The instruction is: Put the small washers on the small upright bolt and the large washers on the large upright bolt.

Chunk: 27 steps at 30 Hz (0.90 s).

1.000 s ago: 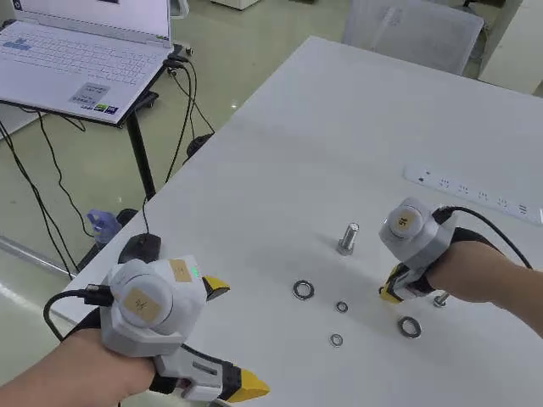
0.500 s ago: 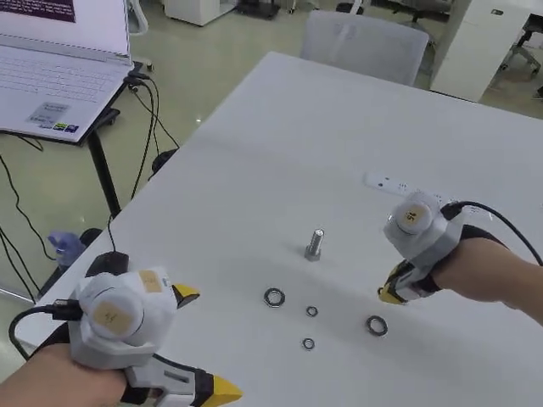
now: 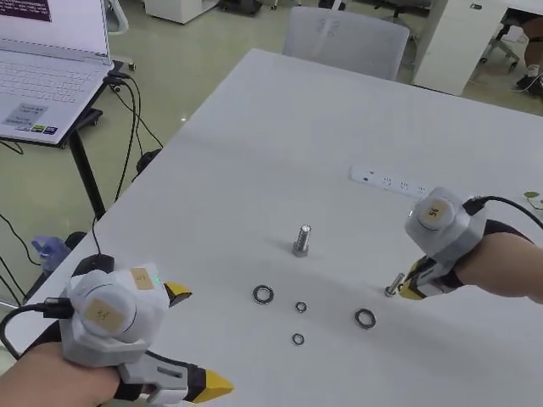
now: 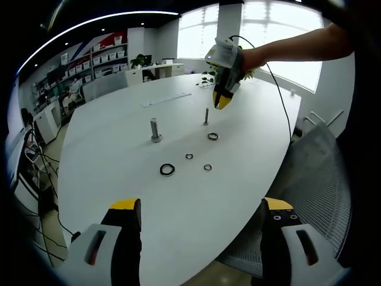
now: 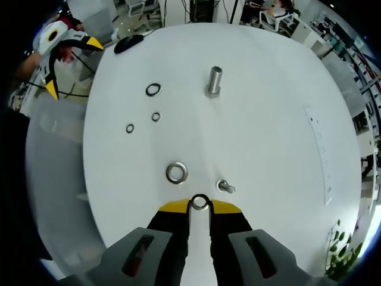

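— How is the washer [image 5: 200,196] best held?
— By its thin edge. It is pinched that way in the right tool [image 5: 200,210], just beside the small bolt [image 5: 225,186]. It looks like hard, smooth, light metal, so it may be dropped easily.
— And the left tool [image 4: 200,205]?
— It is held spread, with nothing in it.

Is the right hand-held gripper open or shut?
Shut: the right hand-held gripper pinches a washer in its yellow tips, near the small bolt.
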Each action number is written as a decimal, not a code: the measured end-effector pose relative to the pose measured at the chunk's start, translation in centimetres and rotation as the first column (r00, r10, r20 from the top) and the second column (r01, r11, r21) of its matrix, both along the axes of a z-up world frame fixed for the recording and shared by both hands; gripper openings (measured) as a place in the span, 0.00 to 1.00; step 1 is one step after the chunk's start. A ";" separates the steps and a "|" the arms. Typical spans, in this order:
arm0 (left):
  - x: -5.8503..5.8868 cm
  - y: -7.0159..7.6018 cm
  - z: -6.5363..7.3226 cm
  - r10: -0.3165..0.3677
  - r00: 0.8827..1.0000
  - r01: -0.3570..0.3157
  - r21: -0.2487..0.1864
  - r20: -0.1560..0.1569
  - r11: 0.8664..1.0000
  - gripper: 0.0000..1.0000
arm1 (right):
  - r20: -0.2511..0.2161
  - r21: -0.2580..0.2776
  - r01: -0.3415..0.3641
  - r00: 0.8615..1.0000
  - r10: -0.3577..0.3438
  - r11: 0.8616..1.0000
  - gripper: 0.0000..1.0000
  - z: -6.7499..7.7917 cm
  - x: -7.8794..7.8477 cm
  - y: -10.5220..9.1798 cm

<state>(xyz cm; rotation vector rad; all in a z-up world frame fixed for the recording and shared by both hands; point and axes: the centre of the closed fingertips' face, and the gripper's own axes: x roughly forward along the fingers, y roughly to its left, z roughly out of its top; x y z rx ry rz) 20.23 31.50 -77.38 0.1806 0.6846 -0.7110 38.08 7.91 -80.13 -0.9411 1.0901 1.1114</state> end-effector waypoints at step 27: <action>-0.4 -0.2 -0.8 -0.012 1.000 0.012 0.010 -0.025 1.000 0.82 | 0.025 0.005 0.016 1.000 -0.016 1.000 0.13 0.0 3.1 -0.2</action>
